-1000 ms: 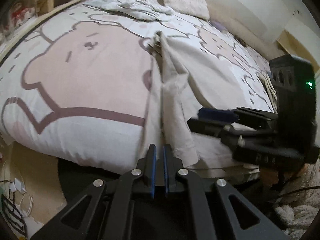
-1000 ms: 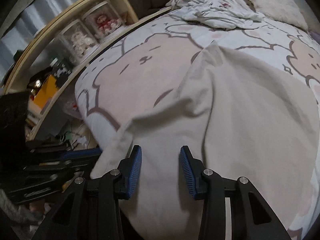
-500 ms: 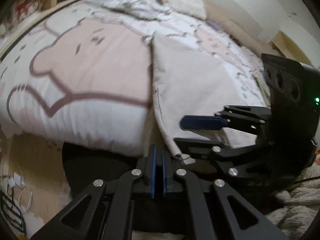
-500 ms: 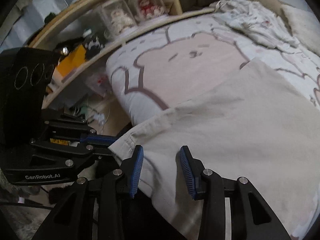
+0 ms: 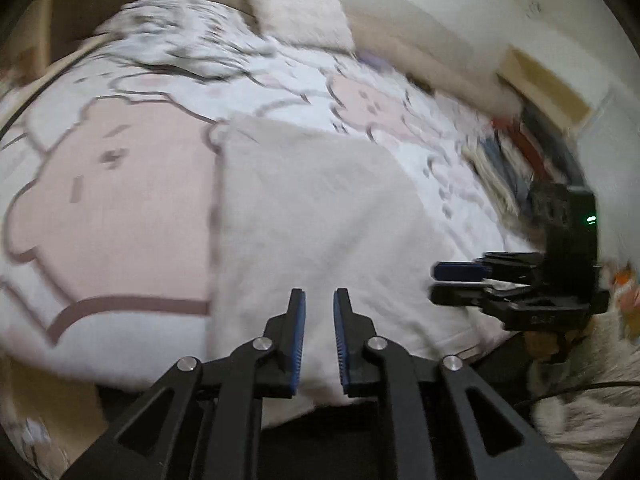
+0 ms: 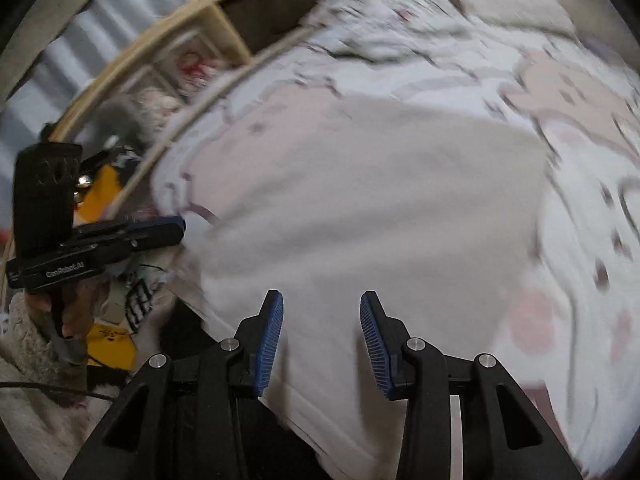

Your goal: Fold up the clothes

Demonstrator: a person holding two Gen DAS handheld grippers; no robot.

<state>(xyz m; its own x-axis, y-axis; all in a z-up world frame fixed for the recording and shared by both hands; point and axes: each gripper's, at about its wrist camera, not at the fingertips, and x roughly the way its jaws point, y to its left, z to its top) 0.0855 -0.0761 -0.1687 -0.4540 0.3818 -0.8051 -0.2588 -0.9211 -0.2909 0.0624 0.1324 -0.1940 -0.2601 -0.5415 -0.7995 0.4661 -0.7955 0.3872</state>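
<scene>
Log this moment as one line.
beige garment: flat on bed | left gripper: jaws opening, empty | right gripper: jaws open, empty

We read one label only: "GenRobot.AI", in pale letters along the black side of the left claw (image 6: 182, 229), seen from the right wrist. A blurred marking on the right claw (image 5: 434, 282) stays unreadable.

A bed (image 5: 120, 208) covered by a white sheet printed with large pink bears is seen. A flat beige folded garment (image 5: 320, 232) is spread near its front edge; a crumpled pale garment (image 5: 188, 36) and a fluffy cream pillow (image 5: 300, 12) are laid farther back.
</scene>
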